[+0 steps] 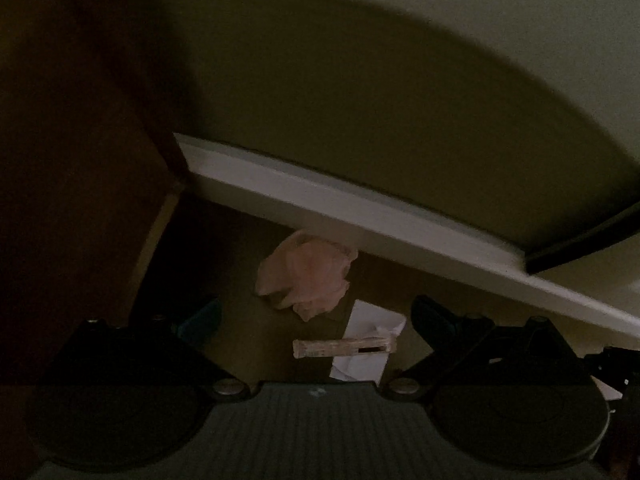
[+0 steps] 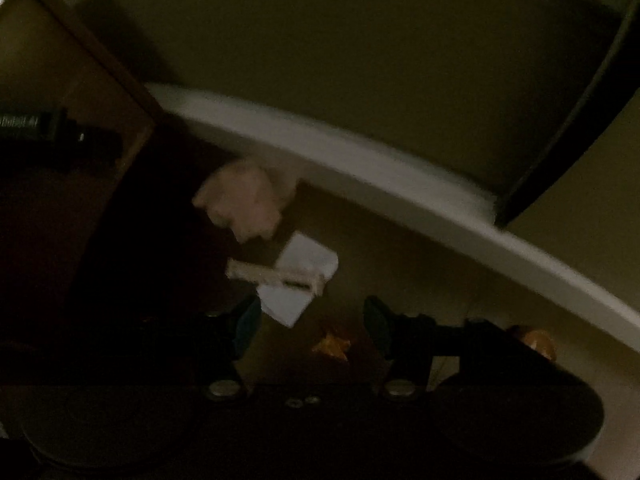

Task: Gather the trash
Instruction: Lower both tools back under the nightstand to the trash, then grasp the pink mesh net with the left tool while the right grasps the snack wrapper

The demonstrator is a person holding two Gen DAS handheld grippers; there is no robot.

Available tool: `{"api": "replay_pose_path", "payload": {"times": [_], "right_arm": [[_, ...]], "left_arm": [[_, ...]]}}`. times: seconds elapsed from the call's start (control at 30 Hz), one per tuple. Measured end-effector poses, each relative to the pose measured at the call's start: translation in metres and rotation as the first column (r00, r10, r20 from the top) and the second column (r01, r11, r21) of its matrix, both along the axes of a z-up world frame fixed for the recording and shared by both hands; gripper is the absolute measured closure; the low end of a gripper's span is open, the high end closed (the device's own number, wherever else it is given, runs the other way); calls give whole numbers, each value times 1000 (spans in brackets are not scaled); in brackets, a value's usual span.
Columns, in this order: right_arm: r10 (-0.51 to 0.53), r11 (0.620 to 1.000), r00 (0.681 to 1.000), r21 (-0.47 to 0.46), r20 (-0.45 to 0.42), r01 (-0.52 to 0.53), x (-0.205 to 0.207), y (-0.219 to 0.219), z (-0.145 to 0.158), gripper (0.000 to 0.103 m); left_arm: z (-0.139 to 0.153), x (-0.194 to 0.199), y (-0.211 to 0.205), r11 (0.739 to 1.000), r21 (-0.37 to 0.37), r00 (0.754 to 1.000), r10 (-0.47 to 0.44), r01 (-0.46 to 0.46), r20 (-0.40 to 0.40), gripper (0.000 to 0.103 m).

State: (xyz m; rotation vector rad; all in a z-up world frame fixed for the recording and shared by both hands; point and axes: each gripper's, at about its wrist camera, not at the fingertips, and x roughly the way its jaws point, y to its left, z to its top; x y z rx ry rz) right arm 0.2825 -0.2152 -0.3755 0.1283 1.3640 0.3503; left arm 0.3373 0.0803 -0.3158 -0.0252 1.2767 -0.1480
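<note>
By the baseboard (image 1: 360,216) I count one pink wad (image 1: 306,276), one paper (image 1: 368,340), one stick (image 1: 344,349) lying crosswise; both grippers (image 1: 316,320) (image 2: 310,326) gape wide, empty.

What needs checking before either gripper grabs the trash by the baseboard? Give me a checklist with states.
1. Left gripper jaws apart, nothing between them: ok.
2. Right gripper jaws apart, empty: ok.
3. Crumpled pink tissue in the open, beside the baseboard: ok.
4. Wooden stick lies across the white paper, so they may lift together: not ok.
5. Orange scrap between right fingers, what it is: cannot tell.
6. Lighting and sharpness for aiming: not ok.
</note>
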Motion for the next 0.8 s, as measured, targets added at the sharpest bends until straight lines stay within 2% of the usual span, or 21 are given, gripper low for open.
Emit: {"api": "replay_pose_path", "payload": {"times": [0.2,0.43,0.6,0.8], "right_arm": [[36,999,994,-15,-102,-37,0,10,-62,47],[69,997,981,-14,-182,-73,-2,26,-115,47],[61,997,967,-29,-246,-71,-4,35,-152,47],[7,999,955,-34,-296,-17,0,36,-177,47]], "left_arm": [[-61,19,-13,998,37,998,-51,52,-28,1],[-127,36,-22,993,65,993,-89,94,-74,1],[-162,47,-21,991,81,991,-98,106,-89,1],[-194,55,-22,991,61,985,-109,118,-130,1]]}}
